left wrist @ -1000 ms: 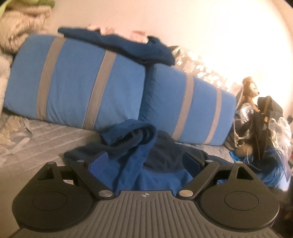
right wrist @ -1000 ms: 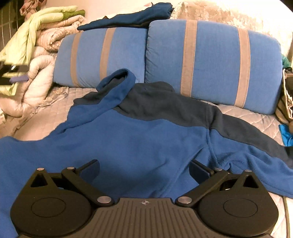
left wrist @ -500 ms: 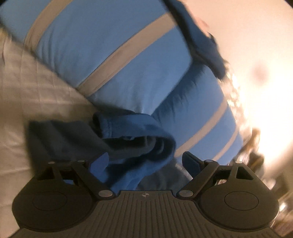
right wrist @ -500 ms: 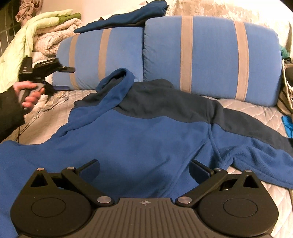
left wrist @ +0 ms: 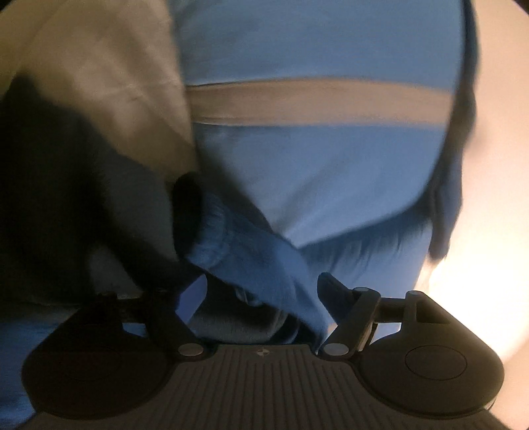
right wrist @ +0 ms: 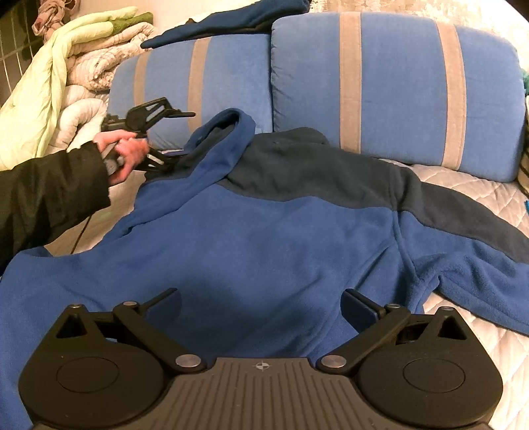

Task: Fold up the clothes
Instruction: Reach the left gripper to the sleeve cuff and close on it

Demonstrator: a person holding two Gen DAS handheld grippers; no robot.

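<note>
A blue fleece hoodie (right wrist: 264, 251) with a dark navy yoke lies spread on the bed, hood (right wrist: 224, 132) standing up at the far left. My left gripper (left wrist: 261, 287) is open, tilted on its side, with the hood's rolled edge (left wrist: 231, 244) between its jaws; the view is blurred. In the right wrist view the left gripper (right wrist: 175, 135) reaches in from the left at the hood. My right gripper (right wrist: 261, 306) is open and empty, low over the hoodie's lower body.
Two blue cushions with beige stripes (right wrist: 396, 86) stand behind the hoodie, a dark blue garment (right wrist: 231, 20) on top. Folded quilts (right wrist: 66, 82) are piled at the left. The quilted bedcover (right wrist: 489, 198) shows at the right.
My left gripper has moved in to the hood and rolled sideways, so the hood edge now lies between its jaws. My right gripper has stayed still over the hoodie.
</note>
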